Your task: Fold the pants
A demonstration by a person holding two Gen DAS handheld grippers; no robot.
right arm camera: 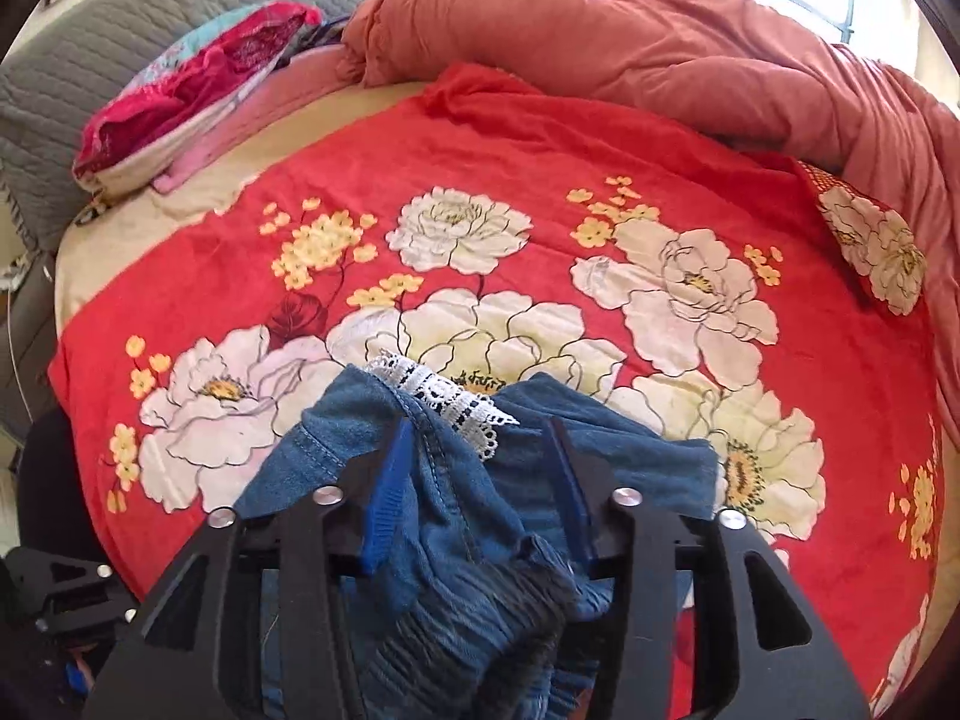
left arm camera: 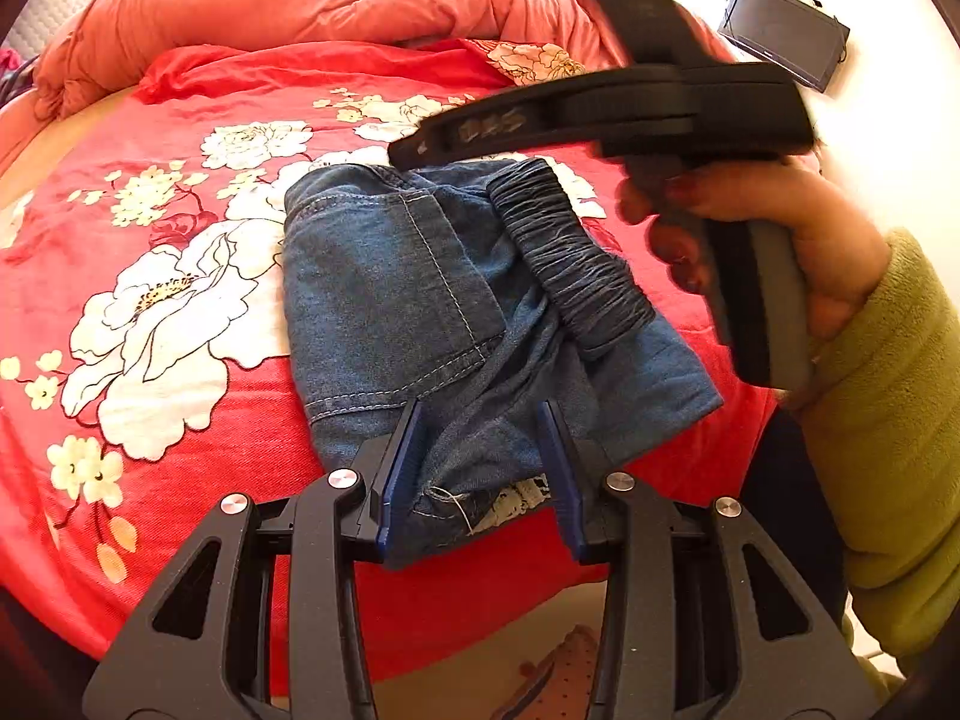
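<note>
Folded blue denim pants (left arm camera: 384,300) lie on the red flowered blanket (left arm camera: 180,138) near the bed's front edge. Their dark gathered waistband (left arm camera: 570,258) lies across the top layer. My left gripper (left arm camera: 480,468) is shut on the bunched near edge with the white lace hem (left arm camera: 522,495). A hand in a green sleeve (left arm camera: 888,420) holds my right gripper (left arm camera: 414,150), blurred, over the far edge of the pants. In the right wrist view my right gripper (right arm camera: 480,480) stands open over the denim (right arm camera: 630,456). Lace (right arm camera: 444,396) and waistband (right arm camera: 480,618) lie between its fingers, not pinched.
A bunched salmon quilt (right arm camera: 690,42) fills the back of the bed. A pile of red and patterned cloth (right arm camera: 198,78) lies against the grey padded headboard (right arm camera: 90,42). A black screen (left arm camera: 786,30) hangs on the white wall. The bed edge and floor (left arm camera: 480,660) are just below my left gripper.
</note>
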